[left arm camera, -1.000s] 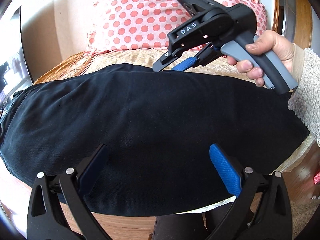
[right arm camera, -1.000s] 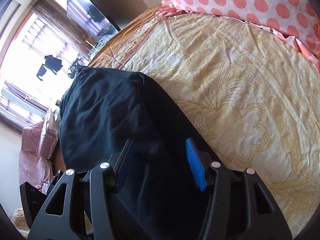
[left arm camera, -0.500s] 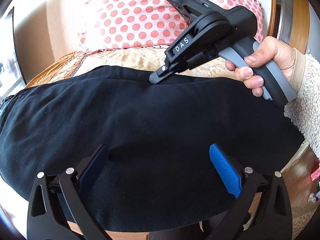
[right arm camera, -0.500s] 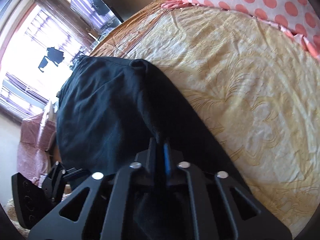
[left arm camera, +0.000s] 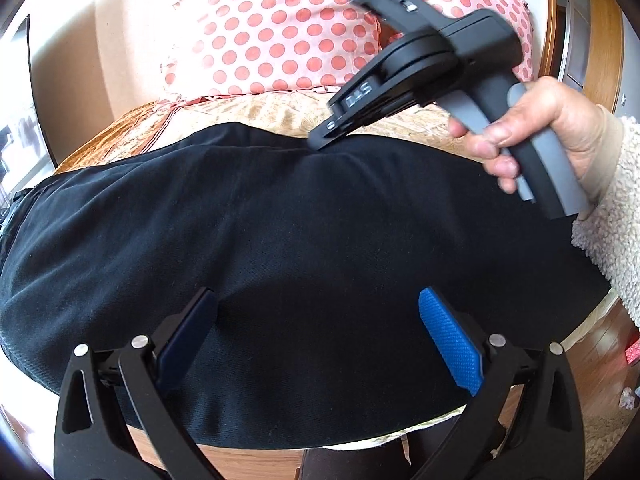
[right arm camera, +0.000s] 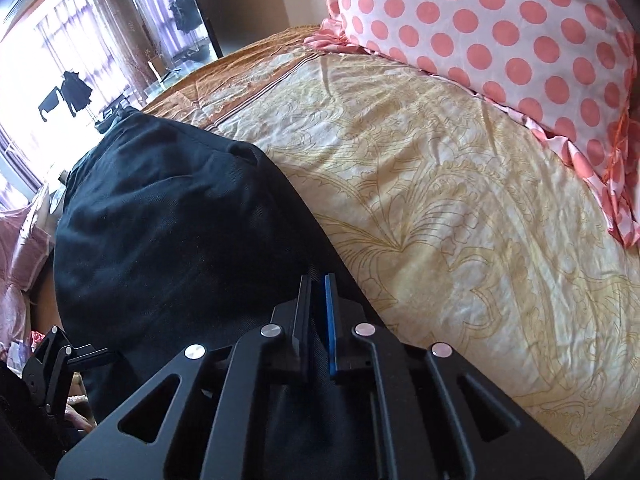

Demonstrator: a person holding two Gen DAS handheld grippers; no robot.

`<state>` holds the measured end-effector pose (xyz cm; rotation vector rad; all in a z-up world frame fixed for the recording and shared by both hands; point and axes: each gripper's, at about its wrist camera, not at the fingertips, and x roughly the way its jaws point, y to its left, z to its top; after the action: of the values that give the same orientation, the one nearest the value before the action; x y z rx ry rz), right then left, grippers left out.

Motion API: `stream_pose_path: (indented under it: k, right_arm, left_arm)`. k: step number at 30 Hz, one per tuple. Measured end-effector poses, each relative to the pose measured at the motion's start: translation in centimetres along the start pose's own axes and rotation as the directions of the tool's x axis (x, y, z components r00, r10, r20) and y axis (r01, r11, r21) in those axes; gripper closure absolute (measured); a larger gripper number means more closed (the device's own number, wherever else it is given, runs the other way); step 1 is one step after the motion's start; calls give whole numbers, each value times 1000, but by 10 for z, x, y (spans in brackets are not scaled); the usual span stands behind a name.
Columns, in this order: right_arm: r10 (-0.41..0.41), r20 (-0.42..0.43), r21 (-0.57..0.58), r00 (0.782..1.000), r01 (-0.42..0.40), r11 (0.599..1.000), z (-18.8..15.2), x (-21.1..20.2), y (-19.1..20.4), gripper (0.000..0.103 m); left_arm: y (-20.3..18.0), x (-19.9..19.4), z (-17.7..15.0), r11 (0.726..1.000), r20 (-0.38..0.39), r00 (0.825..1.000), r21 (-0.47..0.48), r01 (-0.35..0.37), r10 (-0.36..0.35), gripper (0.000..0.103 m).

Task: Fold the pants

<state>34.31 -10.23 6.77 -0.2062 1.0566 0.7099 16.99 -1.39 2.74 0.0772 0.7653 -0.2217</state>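
Soft black pants (left arm camera: pixel 304 220), creased fold

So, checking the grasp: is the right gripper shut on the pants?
Shut: the right gripper pinches the far edge of the black pants, which rises toward it.

The pants (left arm camera: pixel 304 248), across the middle of the left wrist frame, are seen as matt black cloth with a fine, slightly fuzzy weave. A blue pad (left arm camera: pixel 450 346) with a rough, dotted texture is borne at lower right by the left gripper (left arm camera: pixel 316 340), whose frame is matt black plastic set with shiny metal rivets. In the right wrist frame, the bedspread (right arm camera: pixel 460 200) at centre right is shown as creased, faintly glossy cream cloth, and the pillow (right arm camera: pixel 500 28) at upper right as smooth dotted fabric.
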Motion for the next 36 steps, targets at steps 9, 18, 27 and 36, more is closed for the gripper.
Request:
stream_pose_path:
  k: [9, 18, 27, 36]
  right_arm:
    - [-114, 117, 57, 987, 108, 993, -87, -85, -6, 58]
    - [-245, 65, 146, 967, 233, 961, -161, -90, -29, 56]
    - [-386, 197, 512, 901, 241, 825, -263, -198, -70, 39]
    - [-587, 121, 928, 801, 119, 354, -421, -298, -142, 40]
  left_arm:
    - [-12, -1, 2, 1000, -6, 1000, -7, -21, 21, 2]
    - [-44, -6, 1, 998, -2, 1000, 51, -27, 27, 2]
    - [-59, -23, -1, 998, 42, 999, 63, 7, -9, 2]
    - [-86, -20, 1, 990, 52, 996, 123, 68, -75, 2]
